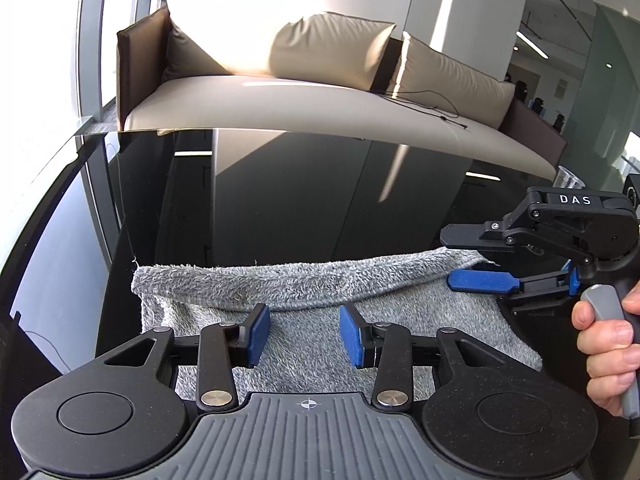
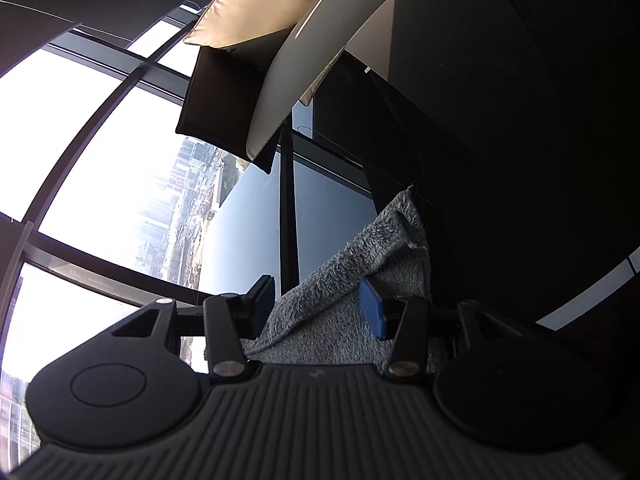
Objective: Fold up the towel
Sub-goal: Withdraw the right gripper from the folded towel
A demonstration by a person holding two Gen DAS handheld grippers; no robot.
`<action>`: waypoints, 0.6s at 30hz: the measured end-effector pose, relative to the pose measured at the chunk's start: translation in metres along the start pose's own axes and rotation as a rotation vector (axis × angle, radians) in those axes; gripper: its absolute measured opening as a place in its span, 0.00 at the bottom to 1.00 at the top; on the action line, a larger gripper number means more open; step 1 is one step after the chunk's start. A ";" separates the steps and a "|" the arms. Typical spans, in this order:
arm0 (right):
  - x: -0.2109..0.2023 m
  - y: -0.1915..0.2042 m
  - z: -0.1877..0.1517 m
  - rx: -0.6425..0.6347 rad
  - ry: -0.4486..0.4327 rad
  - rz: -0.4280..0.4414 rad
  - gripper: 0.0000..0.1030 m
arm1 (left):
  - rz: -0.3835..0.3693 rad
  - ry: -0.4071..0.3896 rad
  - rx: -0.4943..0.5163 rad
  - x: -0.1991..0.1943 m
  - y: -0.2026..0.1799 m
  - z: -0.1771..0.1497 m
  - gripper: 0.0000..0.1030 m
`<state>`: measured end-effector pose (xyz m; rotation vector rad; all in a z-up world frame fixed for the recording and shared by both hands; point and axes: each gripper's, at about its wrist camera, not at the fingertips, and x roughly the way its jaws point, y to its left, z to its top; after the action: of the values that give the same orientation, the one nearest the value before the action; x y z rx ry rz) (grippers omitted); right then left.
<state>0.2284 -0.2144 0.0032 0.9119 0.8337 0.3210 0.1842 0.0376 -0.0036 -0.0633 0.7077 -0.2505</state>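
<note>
The grey towel lies on the glossy black table, its far edge folded over. The left gripper hovers above it, jaws spread, holding nothing. Only the left wrist view shows the right gripper side-on, parted around the towel's right corner; its own view shows cloth between the pads and a window.

White "DAS" lettering tops the right claw.
</note>
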 end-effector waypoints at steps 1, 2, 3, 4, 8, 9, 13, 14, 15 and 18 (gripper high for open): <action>0.003 0.001 0.002 -0.002 -0.011 -0.003 0.48 | 0.005 -0.005 -0.002 0.002 0.001 0.000 0.36; 0.005 0.001 0.003 -0.003 -0.024 0.001 0.48 | 0.008 -0.013 -0.004 0.003 0.001 0.001 0.36; 0.006 0.002 0.005 -0.005 -0.034 0.010 0.48 | 0.011 -0.019 -0.001 0.003 0.001 0.001 0.36; 0.007 0.002 0.007 -0.006 -0.044 0.019 0.48 | 0.014 -0.025 0.001 0.004 0.001 0.001 0.36; 0.007 0.007 0.012 -0.018 -0.084 0.063 0.48 | 0.036 -0.054 0.009 0.006 0.002 0.002 0.36; 0.007 0.007 0.013 -0.020 -0.085 0.066 0.48 | 0.043 -0.060 0.006 0.006 0.003 0.003 0.36; 0.005 0.004 0.013 -0.016 -0.033 0.071 0.48 | 0.028 -0.043 -0.009 0.001 0.006 0.006 0.36; 0.004 0.003 0.012 -0.011 -0.012 0.071 0.48 | 0.013 -0.033 -0.008 -0.001 0.006 0.006 0.36; 0.005 0.004 0.010 -0.015 -0.001 0.068 0.48 | -0.003 -0.027 -0.003 -0.003 0.005 0.006 0.36; 0.011 0.009 0.005 -0.030 0.032 0.051 0.48 | -0.063 0.008 0.015 -0.004 -0.001 0.005 0.36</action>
<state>0.2402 -0.2056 0.0071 0.9028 0.8335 0.3923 0.1842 0.0371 0.0031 -0.0709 0.7120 -0.3168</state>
